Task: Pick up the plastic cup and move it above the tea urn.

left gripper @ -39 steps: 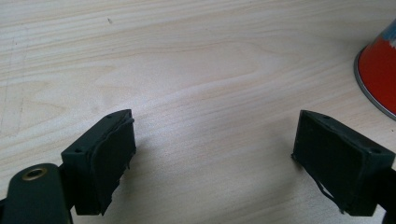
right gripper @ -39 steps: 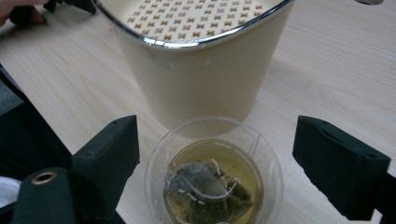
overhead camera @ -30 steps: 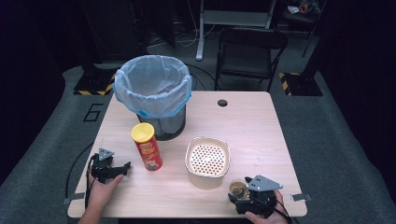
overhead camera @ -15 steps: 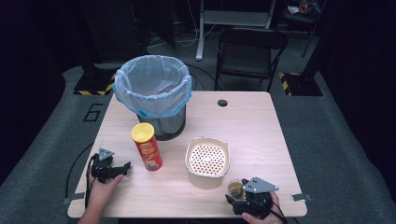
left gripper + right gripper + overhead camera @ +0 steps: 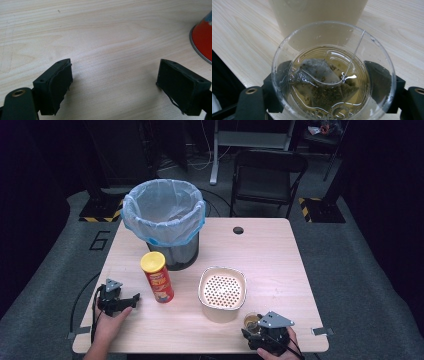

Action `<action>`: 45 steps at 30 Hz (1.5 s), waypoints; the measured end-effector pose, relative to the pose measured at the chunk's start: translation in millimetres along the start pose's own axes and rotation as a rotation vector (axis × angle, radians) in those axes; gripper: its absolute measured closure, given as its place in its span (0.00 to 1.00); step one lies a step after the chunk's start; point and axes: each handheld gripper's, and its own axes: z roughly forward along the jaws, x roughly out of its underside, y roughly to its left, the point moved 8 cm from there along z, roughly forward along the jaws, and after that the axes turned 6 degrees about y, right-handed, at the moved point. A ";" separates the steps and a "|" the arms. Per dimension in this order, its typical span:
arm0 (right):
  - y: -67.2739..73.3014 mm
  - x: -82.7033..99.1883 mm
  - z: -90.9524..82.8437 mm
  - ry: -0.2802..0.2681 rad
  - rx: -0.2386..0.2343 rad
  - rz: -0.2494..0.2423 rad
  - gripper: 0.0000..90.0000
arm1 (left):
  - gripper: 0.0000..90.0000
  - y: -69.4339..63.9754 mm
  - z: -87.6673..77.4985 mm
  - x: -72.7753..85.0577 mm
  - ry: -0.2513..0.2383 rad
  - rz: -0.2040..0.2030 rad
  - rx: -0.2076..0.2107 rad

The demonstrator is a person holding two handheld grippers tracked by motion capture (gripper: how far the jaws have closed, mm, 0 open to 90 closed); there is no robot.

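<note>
Gripping stage, by the look of it: right gripper at the near right edge of the worktop, jaws clamped on either side of a clear glass cup holding pale tea and a soaked tea bag, just in front of the cream strainer bowl. Probably about to lift and carry the cup, either to drain it through the perforated insert of that bowl or to fish out the bag for the lined bin at the back left; cannot tell which. Next move calls for a level lift with a steady wrist, since the liquid stands fairly high and the cup sits close to the worktop's edge. Left gripper resting idle at the near left, jaws wide apart over bare wood, next to the red chip can with its yellow lid. From the right gripper view: tea bag, its thin string over the rim, bubbles in the liquid, all too small to make out from above. From the left gripper view: merely the can's base rim at the right edge. From the high view: overall layout, bin, bowl and both hands.
</note>
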 end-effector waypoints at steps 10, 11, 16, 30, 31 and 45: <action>0.4 -1.3 -2.3 -0.006 -0.009 -0.012 0.32 | 0.14 0.2 0.1 -0.1 -0.001 0.001 -0.001; 0.3 -1.1 -2.4 -0.004 -0.014 -0.014 0.33 | 0.14 0.0 -0.1 0.1 0.001 0.000 0.000; -1.1 -0.7 -2.6 0.002 -0.035 -0.036 0.35 | 0.14 0.0 0.0 0.0 0.000 0.000 0.000; -19.1 -1.7 -7.1 0.040 -0.096 -0.072 0.37 | 0.14 0.1 0.0 -0.1 0.000 0.001 0.000; -20.9 -2.7 -7.6 0.038 -0.092 -0.075 0.37 | 0.14 0.0 0.0 0.0 0.001 0.000 0.000; -75.1 -34.7 -13.4 -0.009 -0.050 -0.049 0.36 | 0.14 0.2 0.1 -0.2 -0.001 0.001 -0.001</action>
